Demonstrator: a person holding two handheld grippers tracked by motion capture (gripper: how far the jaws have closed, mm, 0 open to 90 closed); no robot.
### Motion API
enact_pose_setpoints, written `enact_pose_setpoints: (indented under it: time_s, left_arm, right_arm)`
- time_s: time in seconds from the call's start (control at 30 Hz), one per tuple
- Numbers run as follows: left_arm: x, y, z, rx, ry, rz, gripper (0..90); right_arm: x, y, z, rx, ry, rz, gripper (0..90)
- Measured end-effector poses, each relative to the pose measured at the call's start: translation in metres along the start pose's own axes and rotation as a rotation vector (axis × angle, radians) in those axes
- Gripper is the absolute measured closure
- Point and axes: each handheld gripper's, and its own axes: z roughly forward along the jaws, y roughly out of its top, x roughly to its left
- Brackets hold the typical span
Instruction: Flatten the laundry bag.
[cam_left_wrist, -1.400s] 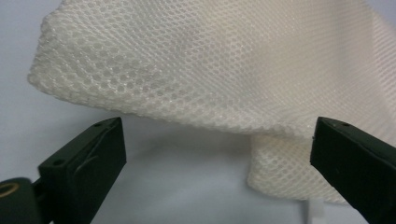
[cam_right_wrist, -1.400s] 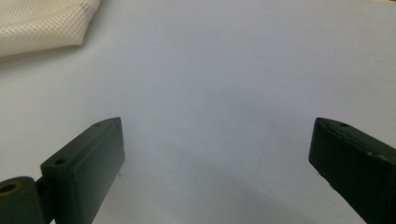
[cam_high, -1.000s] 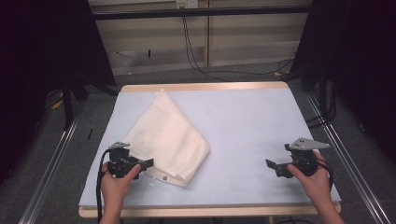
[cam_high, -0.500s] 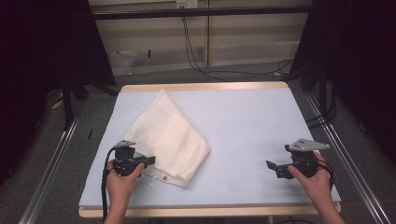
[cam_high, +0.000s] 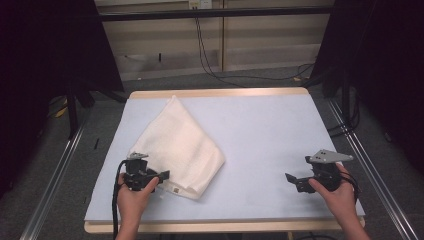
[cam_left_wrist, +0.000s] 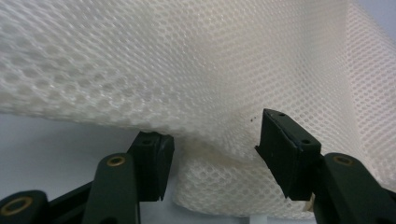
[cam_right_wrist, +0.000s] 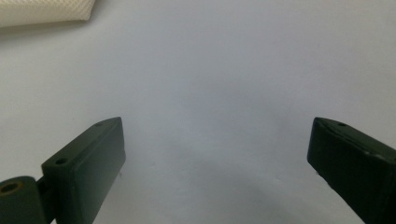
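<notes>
Blue table (cam_high: 260, 150), cloth (cam_high: 180, 147) between left claw (cam_left_wrist: 212, 149), seemingly unclamped

High view looks down on the table (cam_high: 260, 145) — gripper views skim it close, sharing the cloth (cam_high: 180, 147).

We are looking down on table (cam_high: 260, 135): pale blue-grey top, light wood edge showing at far and near sides. Grey carpet floor (cam_high: 165, 82) lying around it. Beige panelled wall (cam_high: 265, 45) standing behind, black cables (cam_high: 210, 60) hanging down it and trailing on floor. Dark curtains (cam_high: 45, 75) flanking both sides. Metal rails (cam_high: 55, 180) running along table's flanks.
</notes>
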Motion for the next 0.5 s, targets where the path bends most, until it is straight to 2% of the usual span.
enact_pose_setpoints:
  time_s: [0.1,0.17,0.2,0.23,0.27,0.3,0.33,0.43,0.5]
  left_arm:
    - [-0.0029,-0.0017,0.0042,0.016,0.016,0.010,49.7]
    - [-0.0031,-0.0016,0.0042,0.019,0.025,0.020,59.9]
    - [-0.0030,-0.0020,0.0043,0.018,0.027,0.021,59.9]
    - [-0.0031,-0.0014,0.0042,0.026,0.018,0.028,67.9]
    - [-0.0046,-0.0013,0.0046,0.024,0.009,0.018,71.4]
    - [-0.0063,-0.0013,0.0045,0.029,0.009,0.026,71.4]
    - [-0.0080,-0.0009,0.0043,0.036,0.012,0.032,75.5]
    - [-0.0094,0.0016,0.0016,0.034,-0.006,-0.001,80.4]
    - [-0.0085,0.0033,-0.0019,0.027,-0.012,-0.002,81.0]
  right_arm:
    - [0.0002,0.0000,0.0011,0.009,0.004,-0.002,3.5]
    - [0.0005,0.0002,0.0025,0.009,0.003,-0.011,3.6]
    - [0.0005,0.0002,0.0025,0.009,0.003,-0.011,3.6]
    - [0.0012,0.0010,0.0034,0.019,0.011,-0.011,3.6]
    - [0.0010,0.0012,0.0042,0.016,0.011,-0.018,3.7]
    - [0.0010,0.0012,0.0042,0.016,0.011,-0.018,3.7]
    - [0.0010,0.0014,0.0048,0.018,0.017,-0.021,3.7]
    - [0.0016,0.0025,0.0068,0.016,0.017,-0.026,3.7]
    - [0.0024,0.0030,0.0068,0.022,0.012,-0.024,3.7]
